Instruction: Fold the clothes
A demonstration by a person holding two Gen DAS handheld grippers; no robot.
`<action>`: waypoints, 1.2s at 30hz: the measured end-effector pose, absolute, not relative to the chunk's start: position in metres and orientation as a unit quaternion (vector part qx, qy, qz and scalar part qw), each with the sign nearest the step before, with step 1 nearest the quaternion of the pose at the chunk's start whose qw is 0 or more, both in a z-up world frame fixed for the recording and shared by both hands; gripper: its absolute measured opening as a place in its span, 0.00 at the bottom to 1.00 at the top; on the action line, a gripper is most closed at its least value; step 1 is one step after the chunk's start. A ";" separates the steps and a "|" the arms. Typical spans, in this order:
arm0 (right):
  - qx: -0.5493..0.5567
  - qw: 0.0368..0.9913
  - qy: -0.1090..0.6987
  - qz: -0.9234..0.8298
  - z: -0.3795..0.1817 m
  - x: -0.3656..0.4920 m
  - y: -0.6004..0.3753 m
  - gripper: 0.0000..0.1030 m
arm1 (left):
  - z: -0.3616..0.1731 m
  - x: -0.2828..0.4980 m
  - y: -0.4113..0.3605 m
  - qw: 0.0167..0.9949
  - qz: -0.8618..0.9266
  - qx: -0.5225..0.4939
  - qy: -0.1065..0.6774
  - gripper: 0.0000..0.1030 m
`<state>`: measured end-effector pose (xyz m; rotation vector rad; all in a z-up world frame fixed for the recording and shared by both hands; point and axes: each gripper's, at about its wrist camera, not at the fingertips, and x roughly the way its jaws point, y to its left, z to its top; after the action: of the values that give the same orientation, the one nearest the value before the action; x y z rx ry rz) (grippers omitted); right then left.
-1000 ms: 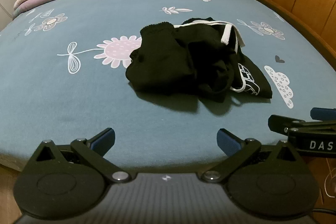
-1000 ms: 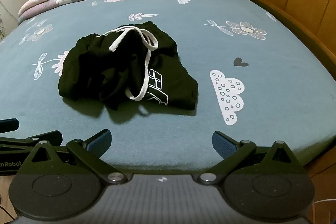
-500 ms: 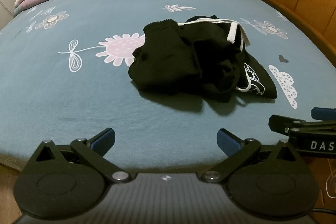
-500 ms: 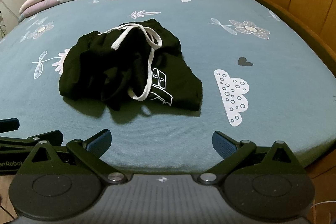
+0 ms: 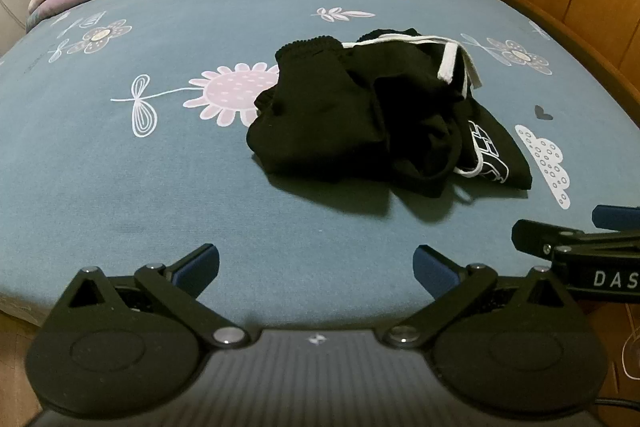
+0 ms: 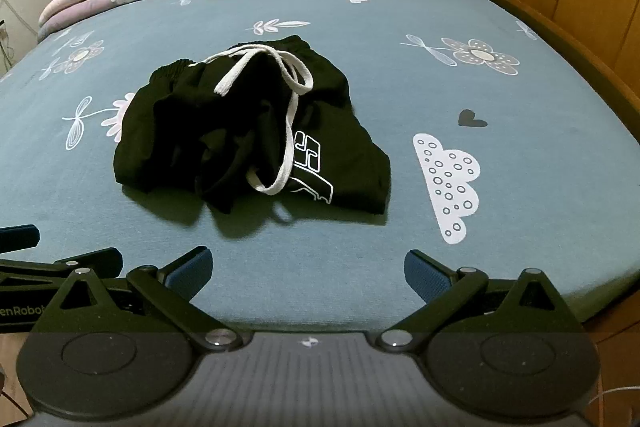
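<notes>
A pair of black shorts (image 5: 380, 123) is lying crumpled on the bed (image 5: 120, 187), a little right of centre in the left wrist view and left of centre in the right wrist view. A white drawstring (image 6: 288, 115) is trailing loose across the bunched fabric, and a white printed logo (image 6: 314, 167) is showing on the near right leg.

The left tool (image 5: 316, 269) is being held over the near edge of the bed with its jaws spread wide and nothing between them. The right tool (image 6: 308, 273) is likewise being held agape and empty, just beside the left one.

No fold is judged to have been made yet; the approach step is being carried out. Before any folding, the garment is being judged to need spreading flat: the waistband (image 6: 240, 55) at the far side would have to be gripped at two points and pulled out.
</notes>
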<state>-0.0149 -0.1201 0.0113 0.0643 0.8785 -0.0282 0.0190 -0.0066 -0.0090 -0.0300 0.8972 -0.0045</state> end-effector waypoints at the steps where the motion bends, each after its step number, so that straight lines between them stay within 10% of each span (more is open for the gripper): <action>1: 0.032 0.904 0.425 -0.013 0.011 -0.015 -0.120 1.00 | -0.009 0.019 -0.007 0.901 -0.002 -0.014 0.434 0.99; 36: 0.065 0.905 0.419 0.025 -0.002 0.032 -0.136 1.00 | -0.025 0.057 0.013 0.907 0.011 -0.023 0.420 0.99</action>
<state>0.0316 -0.1360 -0.0020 0.1348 0.8648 0.0515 0.0567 0.0133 -0.0246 -0.0465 0.8677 0.0220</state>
